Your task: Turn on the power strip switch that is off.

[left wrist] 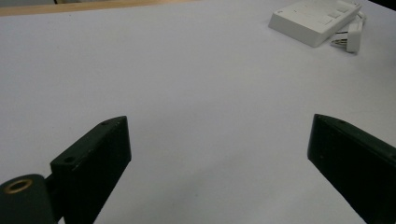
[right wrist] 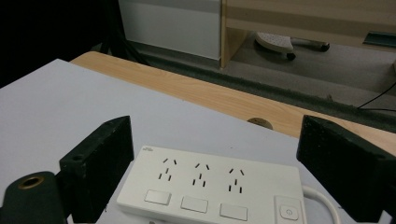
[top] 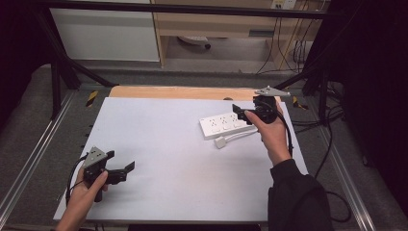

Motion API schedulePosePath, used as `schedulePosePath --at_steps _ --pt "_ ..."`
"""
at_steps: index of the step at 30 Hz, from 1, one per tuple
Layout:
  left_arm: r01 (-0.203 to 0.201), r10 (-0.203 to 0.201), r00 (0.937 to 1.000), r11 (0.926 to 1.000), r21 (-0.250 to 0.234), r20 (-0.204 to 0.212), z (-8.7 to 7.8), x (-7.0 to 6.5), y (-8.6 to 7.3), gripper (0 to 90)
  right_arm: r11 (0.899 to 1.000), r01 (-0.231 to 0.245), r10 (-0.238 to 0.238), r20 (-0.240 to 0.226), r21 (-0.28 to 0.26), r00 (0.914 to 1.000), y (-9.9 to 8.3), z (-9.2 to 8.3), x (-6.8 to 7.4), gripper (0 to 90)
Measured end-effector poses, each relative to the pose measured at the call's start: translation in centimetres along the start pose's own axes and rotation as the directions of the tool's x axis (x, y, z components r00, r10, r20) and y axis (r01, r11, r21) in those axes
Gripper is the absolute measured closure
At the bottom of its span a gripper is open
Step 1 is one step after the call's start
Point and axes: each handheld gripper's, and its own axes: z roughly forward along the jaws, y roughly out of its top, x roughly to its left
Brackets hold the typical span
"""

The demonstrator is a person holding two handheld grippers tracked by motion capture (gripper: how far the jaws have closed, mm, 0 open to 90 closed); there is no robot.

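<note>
1. Ahead of the right gripper, between its two wide-apart black jaws, lies a white power strip flat on the white table sheet; the jaws grip nothing, and the pictures do not settle whether they touch the strip.
2. On the strip's top face, seen from the right gripper view, are three socket sets in a row, three rectangular switches nearer the gripper, and one square button at the cable end.
3. From that end a white cable leaves the strip; in the high view its white plug lies on the sheet just beside the strip's near edge.
4. Well apart from the strip, the left gripper is held low over the sheet, jaws spread wide and empty.
5. Far ahead and to the right of the left gripper's jaws, the strip and plug appear at the frame's top corner.
6. Beyond the right gripper, a bare wooden table edge borders the sheet.
</note>
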Motion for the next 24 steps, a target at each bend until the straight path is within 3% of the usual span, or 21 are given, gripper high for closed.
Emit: schedulePosePath --at_steps 1,15,24 --pt "-0.001 0.001 1.0 1.0 -0.002 -0.003 0.0 0.0 0.0 6.3 1.0 0.004 -0.004 -0.005 0.005 1.0 0.1 0.3 0.0 15.4" --pt "0.0 0.0 1.0 1.0 0.003 0.003 -0.1 0.1 -0.1 6.2 1.0 -0.012 0.012 -0.01 0.021 0.9999 -0.1 2.1 0.3 19.9" --pt "-0.003 0.003 0.9999 1.0 0.001 0.011 -0.1 0.0 -0.1 6.2 0.999 -0.009 0.009 -0.015 0.038 0.9998 -0.4 3.2 0.5 27.8"
